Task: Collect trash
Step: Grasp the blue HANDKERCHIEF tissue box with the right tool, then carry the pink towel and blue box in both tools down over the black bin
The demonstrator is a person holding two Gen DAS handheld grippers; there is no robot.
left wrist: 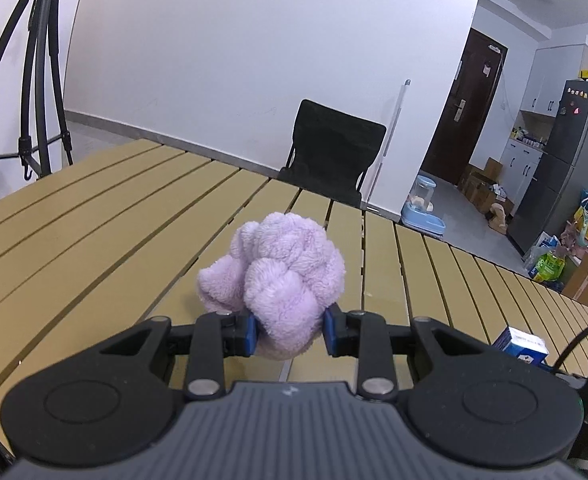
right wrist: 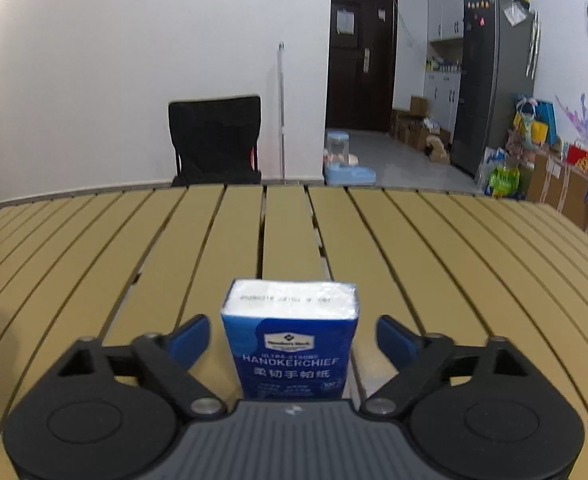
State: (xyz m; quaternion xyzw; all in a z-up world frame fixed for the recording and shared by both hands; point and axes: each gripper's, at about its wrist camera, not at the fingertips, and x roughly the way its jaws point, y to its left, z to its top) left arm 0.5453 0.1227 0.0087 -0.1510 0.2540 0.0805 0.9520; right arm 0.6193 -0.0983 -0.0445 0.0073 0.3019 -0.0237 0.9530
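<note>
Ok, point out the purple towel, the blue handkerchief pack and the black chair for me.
purple towel [left wrist: 278,276]: left wrist view, on its bunched fluffy front.
blue handkerchief pack [right wrist: 292,344]: right wrist view, on its printed blue face.
black chair [right wrist: 216,140]: right wrist view, on the backrest.

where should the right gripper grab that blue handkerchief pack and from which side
Grip the handkerchief pack across its two narrow blue side faces, coming straight forward. It stands upright between the open right gripper, its sides facing the pads.
</note>
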